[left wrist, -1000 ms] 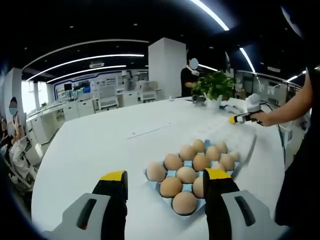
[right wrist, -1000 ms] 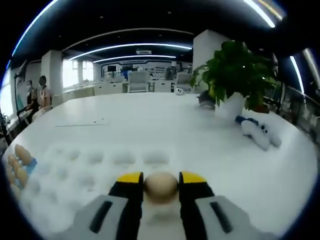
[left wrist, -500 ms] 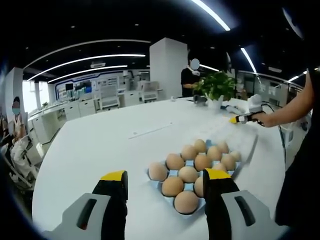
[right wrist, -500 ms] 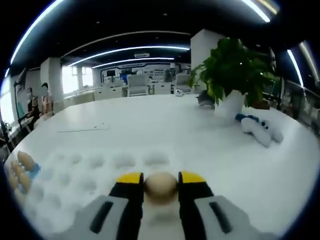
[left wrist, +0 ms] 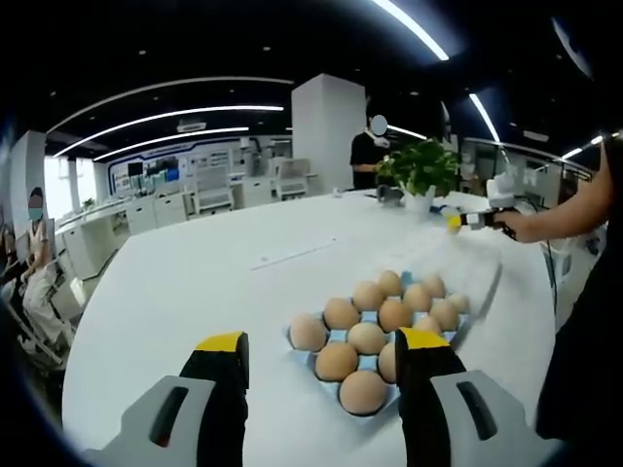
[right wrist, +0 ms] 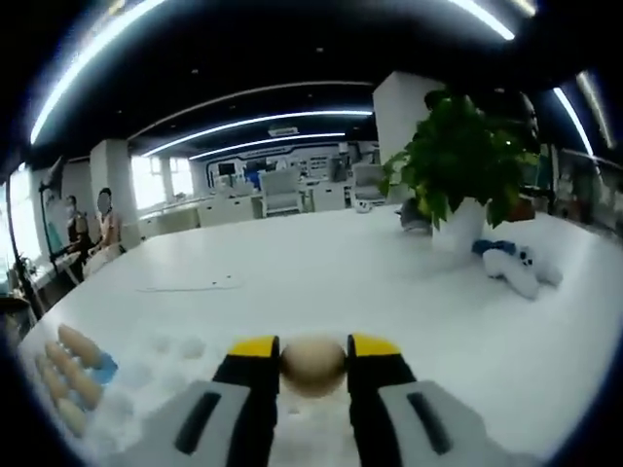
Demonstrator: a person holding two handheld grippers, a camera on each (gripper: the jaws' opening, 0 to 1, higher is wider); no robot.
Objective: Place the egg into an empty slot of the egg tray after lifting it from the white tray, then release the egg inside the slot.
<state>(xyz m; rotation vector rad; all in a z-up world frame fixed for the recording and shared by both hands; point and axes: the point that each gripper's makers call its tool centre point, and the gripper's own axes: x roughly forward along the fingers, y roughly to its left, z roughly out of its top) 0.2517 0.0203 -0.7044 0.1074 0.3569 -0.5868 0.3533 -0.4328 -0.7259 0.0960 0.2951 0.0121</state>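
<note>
My right gripper (right wrist: 312, 348) is shut on a tan egg (right wrist: 312, 364), held above the white tray (right wrist: 156, 389), whose hollows show faintly below and to the left. The blue egg tray (left wrist: 394, 321) with several brown eggs (left wrist: 362, 392) lies just ahead of my left gripper (left wrist: 321, 342), which stands open with nothing between its jaws. Across the table in the left gripper view, the right gripper (left wrist: 467, 220) hangs above the white tray (left wrist: 458, 263), held by a person's hand. The egg tray (right wrist: 73, 379) shows at the left edge of the right gripper view.
A potted green plant (right wrist: 458, 165) and a white and blue plush toy (right wrist: 511, 268) stand at the table's far right. A thin strip (left wrist: 292, 253) lies on the white table (left wrist: 175, 292). People stand beyond the table's edges.
The right gripper has risen with the egg, away from the white tray; its view now looks higher. The left gripper has stayed put.
</note>
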